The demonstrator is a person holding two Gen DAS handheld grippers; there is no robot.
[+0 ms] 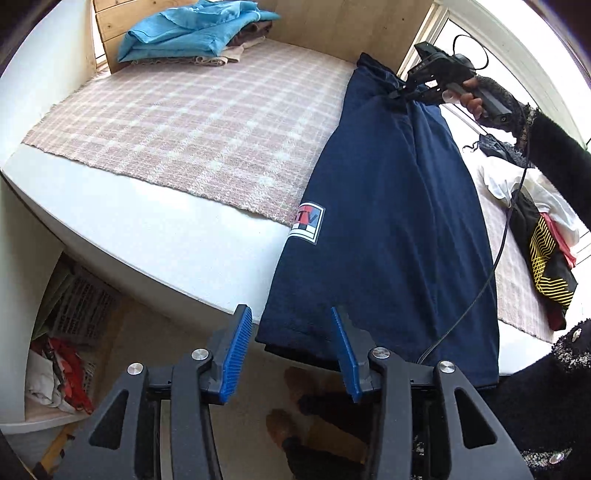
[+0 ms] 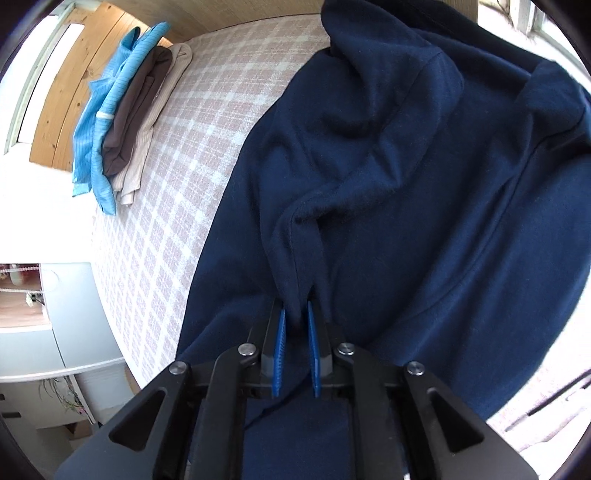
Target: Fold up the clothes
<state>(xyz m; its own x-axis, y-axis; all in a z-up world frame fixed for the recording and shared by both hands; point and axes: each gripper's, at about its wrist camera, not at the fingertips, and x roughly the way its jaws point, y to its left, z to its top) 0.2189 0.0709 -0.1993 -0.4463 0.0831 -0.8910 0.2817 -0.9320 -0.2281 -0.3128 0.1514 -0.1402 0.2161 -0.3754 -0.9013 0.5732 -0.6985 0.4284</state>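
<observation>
Right tongs: clamped on navy shirt fold, lifting it so it hangs straight.
Left tongs: agape, empty, near hem.

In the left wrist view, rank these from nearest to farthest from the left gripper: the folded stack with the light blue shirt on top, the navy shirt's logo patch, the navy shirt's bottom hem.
1. Navy shirt bottom hem, just beyond the open left gripper.
2. Logo patch, farther up the shirt's left edge.
3. Folded stack, far corner of the checked cloth.
</observation>
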